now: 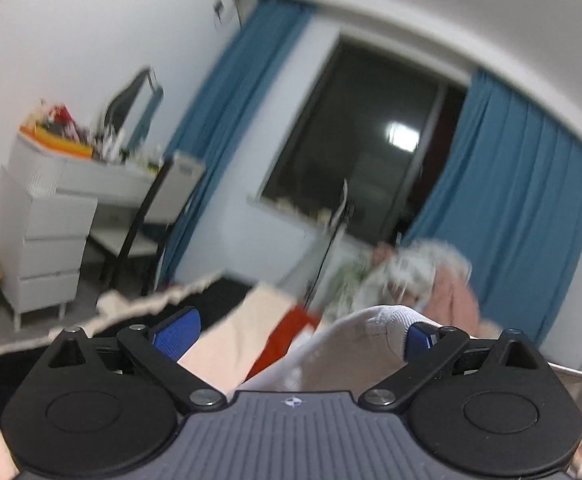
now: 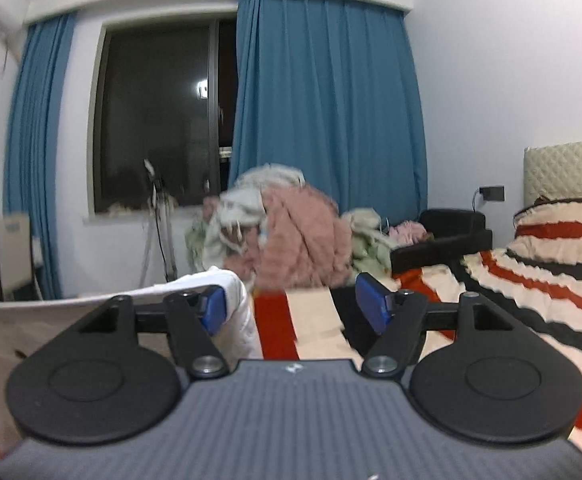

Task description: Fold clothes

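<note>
While both tongs point level across the bed, a white garment [image 1: 355, 344] hangs draped over one pad of each.

Left tongs [image 1: 299, 336] are wide open, with the white cloth slung over the blue pad [image 1: 421, 338] at lower right, not pinched. In the right wrist view the right tongs [image 2: 295, 306] are gaping too, and the same garment [image 2: 231, 288] wraps the lower-left pad [image 2: 213, 308], while the other pad [image 2: 373, 304] is bare. The striped red, black and cream blanket [image 2: 531, 280] fills the lower right. A heap of pink and pale clothes [image 2: 291, 232] sits mid-frame under the blue curtains [image 2: 323, 100], and a white dresser [image 1: 47, 232] stands at the left of the left wrist view.
</note>
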### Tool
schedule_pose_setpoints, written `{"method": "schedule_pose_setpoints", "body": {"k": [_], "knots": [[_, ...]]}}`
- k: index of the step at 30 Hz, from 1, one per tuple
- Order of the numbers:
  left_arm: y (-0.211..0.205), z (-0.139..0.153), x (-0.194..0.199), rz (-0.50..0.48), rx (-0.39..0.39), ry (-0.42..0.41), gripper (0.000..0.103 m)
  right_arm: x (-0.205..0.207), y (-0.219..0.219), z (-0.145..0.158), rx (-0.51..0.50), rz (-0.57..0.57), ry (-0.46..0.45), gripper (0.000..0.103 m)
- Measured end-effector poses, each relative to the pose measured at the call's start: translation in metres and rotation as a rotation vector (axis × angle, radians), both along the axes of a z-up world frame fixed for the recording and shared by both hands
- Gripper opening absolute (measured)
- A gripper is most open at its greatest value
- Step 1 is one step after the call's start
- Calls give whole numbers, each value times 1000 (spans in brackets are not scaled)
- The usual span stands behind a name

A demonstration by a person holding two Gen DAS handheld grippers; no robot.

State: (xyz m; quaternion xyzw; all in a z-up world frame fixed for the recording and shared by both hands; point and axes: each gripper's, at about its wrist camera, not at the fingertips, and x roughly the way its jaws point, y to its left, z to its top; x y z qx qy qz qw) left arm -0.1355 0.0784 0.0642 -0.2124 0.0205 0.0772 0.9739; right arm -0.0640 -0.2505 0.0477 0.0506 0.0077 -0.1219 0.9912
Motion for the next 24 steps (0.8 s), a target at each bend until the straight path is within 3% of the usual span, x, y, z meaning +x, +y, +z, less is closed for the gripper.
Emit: {"method": "schedule_pose_setpoints", "body": {"k": [5,10,15,20,24], "knots": [[9,105,-27,19,12,-156,100,-25,-3,100,71,47,-109,68],[16,230,-57,45,41,-352,102,-66,6,208,-11,79,-294,68],[13,343,-67,36,96,-454,103,-87,0,316,-27,115,-396,70],[-11,393,-34,23,170,-468,103,-61,-14,378,-69,109,-385,71],[-37,373,31,-21,206,-396,103,-1,-32,371,-61,99,-284,71]]}}
